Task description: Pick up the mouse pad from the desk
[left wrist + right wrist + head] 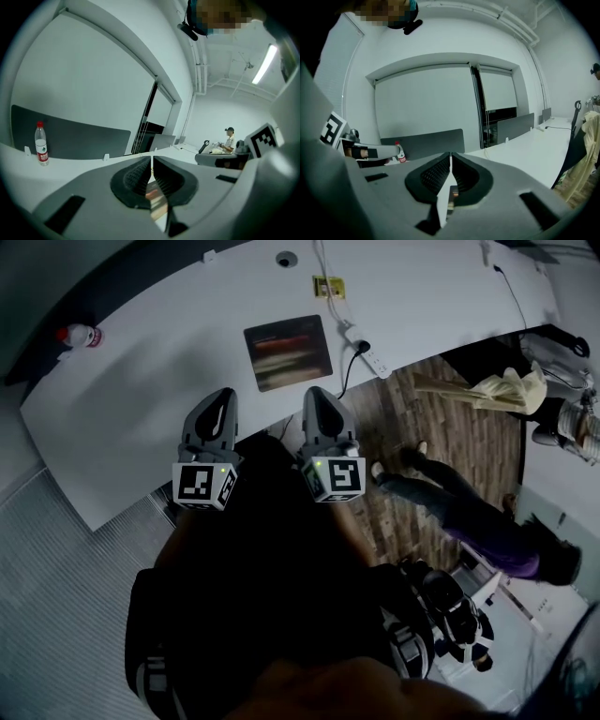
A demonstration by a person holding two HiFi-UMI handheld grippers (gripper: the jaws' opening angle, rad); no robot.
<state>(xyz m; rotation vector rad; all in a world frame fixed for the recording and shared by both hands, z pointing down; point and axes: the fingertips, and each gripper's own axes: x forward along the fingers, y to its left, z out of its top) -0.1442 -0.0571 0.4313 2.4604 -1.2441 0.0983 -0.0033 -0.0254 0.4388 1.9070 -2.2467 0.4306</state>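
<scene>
Looking down from your head, the mouse pad [288,352] lies flat on the white desk [150,390], just ahead of both grippers. Your left gripper [223,397] and right gripper [317,395] hover side by side near the desk's front edge, short of the mouse pad. A bottle [80,335] stands far off to the left.

In the left gripper view, your fingers [136,178] are pressed together with nothing between them.

In the right gripper view, your fingers [433,176] are likewise closed and empty.

Dim, cool ceiling light; fisheye-bent edges, perhaps slightly soft focus.
</scene>
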